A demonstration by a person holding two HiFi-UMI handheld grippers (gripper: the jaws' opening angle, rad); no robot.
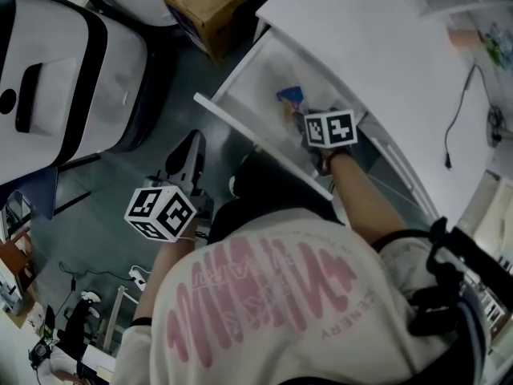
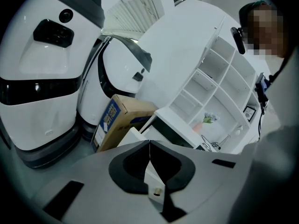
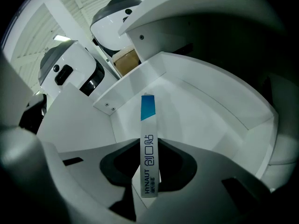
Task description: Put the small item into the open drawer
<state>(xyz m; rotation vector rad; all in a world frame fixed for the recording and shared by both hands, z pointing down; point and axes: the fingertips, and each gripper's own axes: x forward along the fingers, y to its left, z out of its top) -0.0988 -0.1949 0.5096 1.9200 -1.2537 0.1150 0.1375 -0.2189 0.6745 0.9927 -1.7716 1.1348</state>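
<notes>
head view: open white drawer (image 1: 256,83) upper centre under white desktop (image 1: 385,46); grey floor (image 1: 96,215) left; cardboard box (image 1: 212,6) top | left gripper view: left gripper (image 2: 149,146) jaws pressed together, empty; white shelving (image 2: 219,85) right | right gripper view: right gripper (image 3: 149,146) pinches HYNAUT plaster packet (image 3: 147,111) over drawer bottom

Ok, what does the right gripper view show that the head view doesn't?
Only the right gripper view: the right gripper with its jaws closed on a slim white-and-blue printed box, lettering readable, blue end pointing into the open white drawer. Only the head view: the left gripper held outside that drawer, and the person's white shirt with pink print. Both: the drawer and the brown cardboard box beyond it.
</notes>
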